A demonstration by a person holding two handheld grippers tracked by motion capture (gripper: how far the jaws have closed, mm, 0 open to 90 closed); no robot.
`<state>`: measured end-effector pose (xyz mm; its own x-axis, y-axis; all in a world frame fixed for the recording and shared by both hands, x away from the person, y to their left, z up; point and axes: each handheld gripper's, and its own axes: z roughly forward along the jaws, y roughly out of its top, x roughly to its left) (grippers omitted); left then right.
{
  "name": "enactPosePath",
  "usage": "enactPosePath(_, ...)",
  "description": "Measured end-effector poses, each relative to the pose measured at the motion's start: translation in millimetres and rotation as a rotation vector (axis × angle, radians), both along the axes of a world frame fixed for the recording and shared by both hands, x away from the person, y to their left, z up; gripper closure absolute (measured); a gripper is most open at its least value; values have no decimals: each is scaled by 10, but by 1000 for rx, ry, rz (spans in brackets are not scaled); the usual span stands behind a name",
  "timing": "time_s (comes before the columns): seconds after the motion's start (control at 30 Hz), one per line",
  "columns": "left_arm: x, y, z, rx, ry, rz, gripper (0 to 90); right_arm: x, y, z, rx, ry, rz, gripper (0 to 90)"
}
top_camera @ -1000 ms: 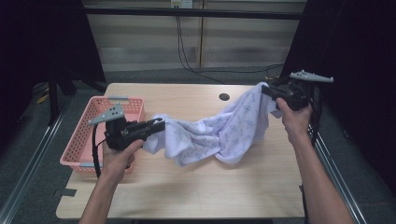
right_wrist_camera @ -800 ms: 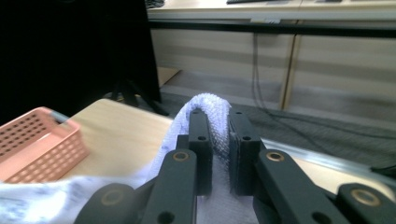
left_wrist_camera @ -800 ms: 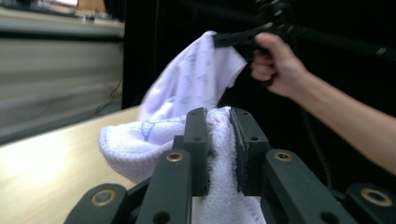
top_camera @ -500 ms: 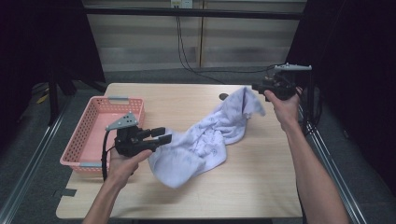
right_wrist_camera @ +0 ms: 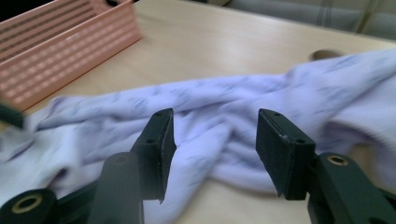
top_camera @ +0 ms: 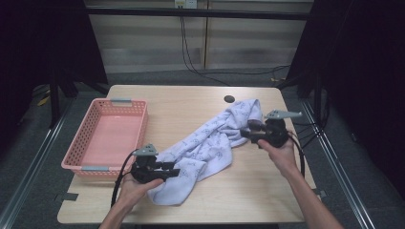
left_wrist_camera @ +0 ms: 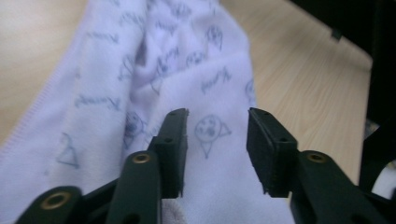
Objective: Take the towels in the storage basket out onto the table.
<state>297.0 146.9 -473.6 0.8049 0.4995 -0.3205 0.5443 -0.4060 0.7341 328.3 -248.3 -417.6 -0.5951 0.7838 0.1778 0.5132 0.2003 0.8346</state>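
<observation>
1. One pale printed towel lies crumpled across our table, right of the pink basket.
2. Our left gripper has just been closing slightly, jaws apart above towel cloth.
3. Our right gripper likewise, holding nothing.

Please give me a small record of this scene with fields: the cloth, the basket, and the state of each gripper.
cloth: pale lilac printed towel, lying crumpled across the wooden table
basket: pink plastic basket, at the table's left side, nothing seen inside
left gripper: jaws just opened, apart over the towel's near end
right gripper: jaws just opened, apart, towel beyond them
</observation>
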Motion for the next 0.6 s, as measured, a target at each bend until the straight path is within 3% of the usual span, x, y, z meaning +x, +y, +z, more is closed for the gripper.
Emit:
enactPosePath(0.1,43,-103,-115,35,29,-17,539,-176,187,-166,43,36,72,541)
enactPosePath(0.17,29,-127,-154,65,22,-10,546,-260,317,-289,36,54,116,568)
enactPosePath(0.2,19,-139,-195,91,29,4,581,-290,393,-364,32,70,143,580)
enactPosePath(0.33,21,-126,-220,136,-31,30,781,-323,656,-581,-6,124,215,566)
enactPosePath(0.43,60,-95,-230,112,-8,33,886,-326,834,-712,-21,156,260,551)
enactPosePath(0.5,77,-60,-227,75,19,37,894,-345,955,-777,-50,173,287,542)
enactPosePath(0.6,74,-36,-221,70,17,36,895,-339,1088,-834,-81,164,316,491)
